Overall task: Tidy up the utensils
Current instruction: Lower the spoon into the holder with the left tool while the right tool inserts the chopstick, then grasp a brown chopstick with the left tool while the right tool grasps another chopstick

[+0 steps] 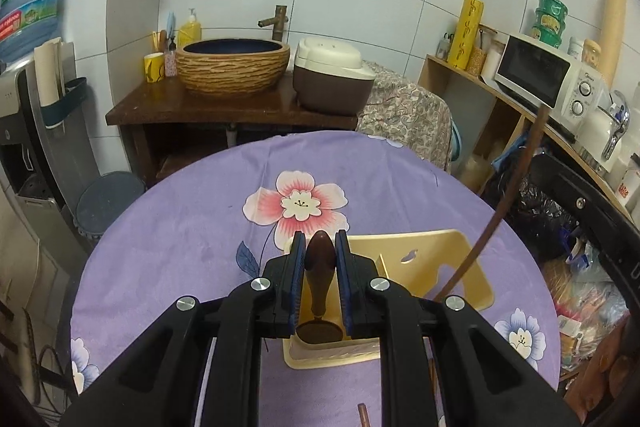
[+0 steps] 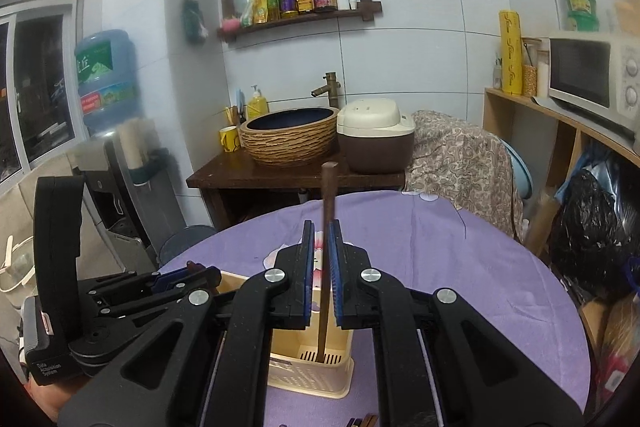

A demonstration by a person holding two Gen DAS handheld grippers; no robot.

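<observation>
Left wrist view: our left gripper (image 1: 319,251) clamped a stiff, light wooden spoon (image 1: 320,267) by its neck; right gripper (image 2: 321,251) pinched a thin, slippery chopstick (image 2: 327,227) mid-shaft above the holder (image 2: 312,375).

Both wrist views low over shared holder (image 1: 420,259)

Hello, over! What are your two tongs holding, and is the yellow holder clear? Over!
Left tongs shut on wooden spoon. Right tongs shut on chopstick, its tip down in the utensil holder. Nothing blocking.

Purple flower-printed tablecloth (image 1: 192,251), cream utensil holder (image 1: 416,251), dark brown spoon (image 1: 320,263), seemingly brown chopstick (image 2: 326,251).
</observation>
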